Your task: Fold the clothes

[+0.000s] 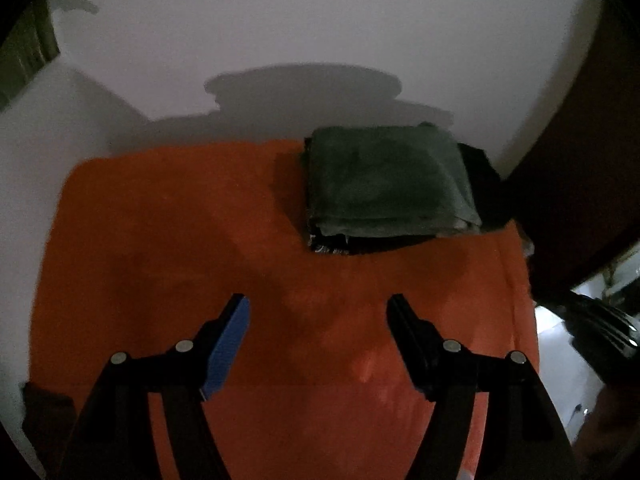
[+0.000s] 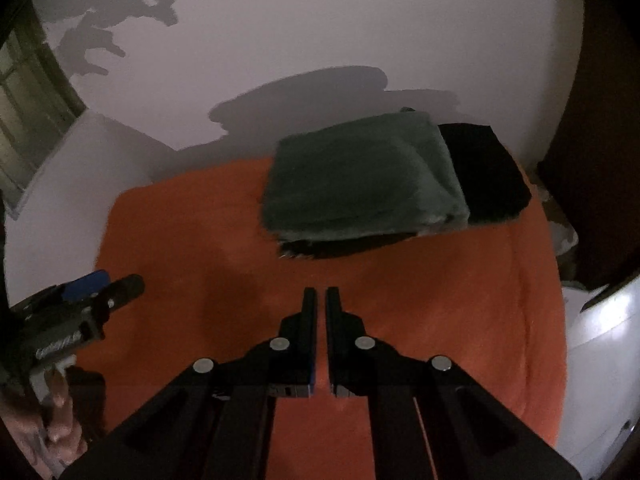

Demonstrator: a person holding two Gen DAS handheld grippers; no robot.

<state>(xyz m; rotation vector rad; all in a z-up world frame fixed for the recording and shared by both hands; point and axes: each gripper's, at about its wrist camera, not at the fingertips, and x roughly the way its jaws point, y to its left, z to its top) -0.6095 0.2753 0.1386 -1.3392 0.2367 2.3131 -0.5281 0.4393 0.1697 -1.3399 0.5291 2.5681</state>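
Both tongs empty above the orange cloth, folded pile parked at the far right.

Left tongs (image 1: 318,312) spread wide, nothing between them; right tongs (image 2: 321,300) pressed together, pinching nothing. Both hang clear over the orange cloth (image 1: 168,248) covering the surface. Green folded garment (image 2: 360,176) tops a stack, black garment (image 2: 492,172) under it and sticking out right, likely set aside as done to leave working room. No unfolded garment in view.

A dim home room: orange-covered bed (image 1: 160,240), folded clothes (image 1: 384,184), plain wall (image 1: 320,20), window (image 2: 24,112)
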